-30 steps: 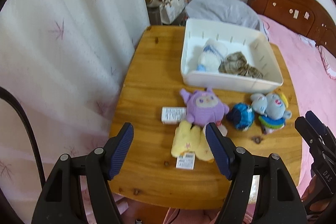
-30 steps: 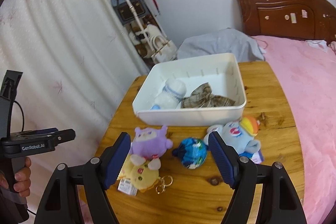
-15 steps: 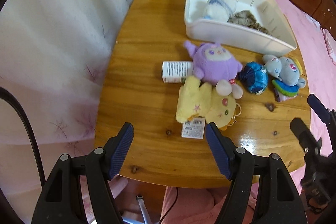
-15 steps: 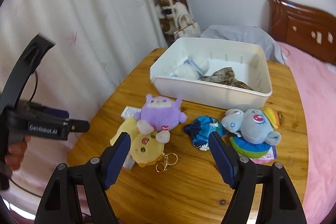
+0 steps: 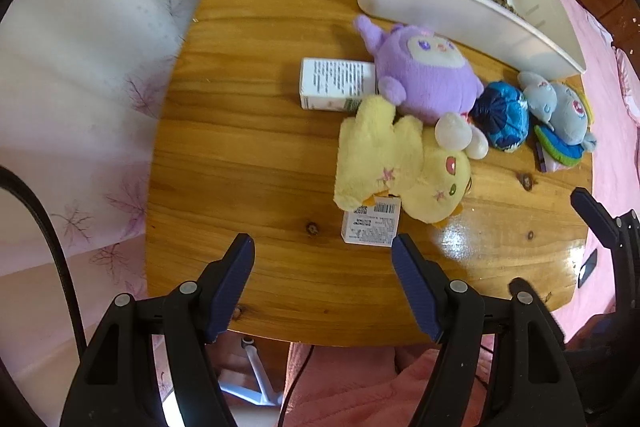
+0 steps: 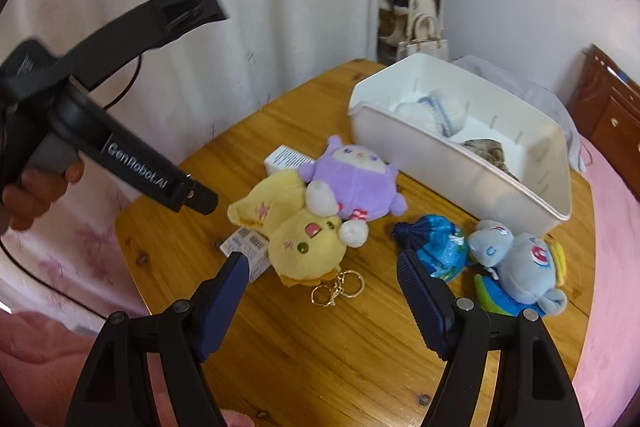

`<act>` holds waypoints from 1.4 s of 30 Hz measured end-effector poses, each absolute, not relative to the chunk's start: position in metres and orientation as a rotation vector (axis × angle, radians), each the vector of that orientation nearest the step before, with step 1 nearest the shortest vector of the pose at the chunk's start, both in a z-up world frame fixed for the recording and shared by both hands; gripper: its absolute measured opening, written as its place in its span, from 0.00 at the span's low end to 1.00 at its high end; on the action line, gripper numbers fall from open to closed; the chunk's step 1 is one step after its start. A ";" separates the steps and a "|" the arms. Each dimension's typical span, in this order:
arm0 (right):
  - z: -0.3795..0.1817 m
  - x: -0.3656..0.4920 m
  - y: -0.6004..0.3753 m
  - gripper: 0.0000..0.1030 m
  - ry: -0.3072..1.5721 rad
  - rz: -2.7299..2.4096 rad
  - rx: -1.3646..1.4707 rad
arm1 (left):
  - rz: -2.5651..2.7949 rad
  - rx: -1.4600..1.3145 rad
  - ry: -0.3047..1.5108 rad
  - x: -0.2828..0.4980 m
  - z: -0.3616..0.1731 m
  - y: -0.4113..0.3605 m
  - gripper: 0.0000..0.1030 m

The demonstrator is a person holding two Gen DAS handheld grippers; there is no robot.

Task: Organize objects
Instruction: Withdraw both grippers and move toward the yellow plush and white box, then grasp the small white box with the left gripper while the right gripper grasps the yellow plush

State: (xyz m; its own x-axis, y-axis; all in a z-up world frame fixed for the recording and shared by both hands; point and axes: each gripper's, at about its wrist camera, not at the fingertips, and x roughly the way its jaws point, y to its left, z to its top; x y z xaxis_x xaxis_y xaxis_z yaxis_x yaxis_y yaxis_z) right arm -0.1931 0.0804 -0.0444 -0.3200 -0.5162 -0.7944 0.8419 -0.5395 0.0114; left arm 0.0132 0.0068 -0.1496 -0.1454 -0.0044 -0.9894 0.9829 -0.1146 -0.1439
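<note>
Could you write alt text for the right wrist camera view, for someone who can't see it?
An open right gripper hovers over a wooden table, aimed at a yellow plush lying against a purple plush. A blue pouch, a grey-blue plush and a white bin sit beyond; the left gripper enters from the left.

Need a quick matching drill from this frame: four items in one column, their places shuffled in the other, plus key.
Items:
1. purple plush
2. white box
3. blue ball
4. plaid cloth

Places:
A. inside the white bin
B. on the table, partly tucked behind the purple plush
C. lying partly on the yellow plush
D. on the table between the purple plush and the grey-blue plush

Pairs: 1-C, 2-B, 3-D, 4-A
</note>
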 end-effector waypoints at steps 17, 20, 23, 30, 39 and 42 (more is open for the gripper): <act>-0.093 -0.183 0.052 0.75 0.799 -1.839 0.886 | -1.335 1.307 1.410 -0.001 -0.191 -0.009 0.73; -0.100 -0.183 0.050 0.75 0.815 -1.823 0.882 | -1.323 1.319 1.435 -0.005 -0.198 -0.013 0.73; -0.105 -0.183 0.049 0.75 0.825 -1.817 0.872 | -1.299 1.333 1.459 -0.008 -0.204 -0.016 0.73; -0.115 -0.183 0.048 0.75 0.846 -1.796 0.860 | -1.249 1.339 1.522 -0.011 -0.215 -0.022 0.73; -0.123 -0.183 0.045 0.75 0.862 -1.764 0.850 | -1.187 1.343 1.580 -0.014 -0.228 -0.029 0.72; -0.124 -0.182 0.043 0.75 0.866 -1.759 0.847 | -1.172 1.357 1.595 -0.015 -0.232 -0.029 0.71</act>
State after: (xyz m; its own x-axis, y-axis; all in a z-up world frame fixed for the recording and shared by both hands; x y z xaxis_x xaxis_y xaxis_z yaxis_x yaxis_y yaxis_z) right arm -0.1824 0.0430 -0.1243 -0.2936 -0.4491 -0.8439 0.9426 -0.2827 -0.1776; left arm -0.0148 -0.0295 -0.2320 -0.1819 0.3234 -0.9286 0.9828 0.0301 -0.1820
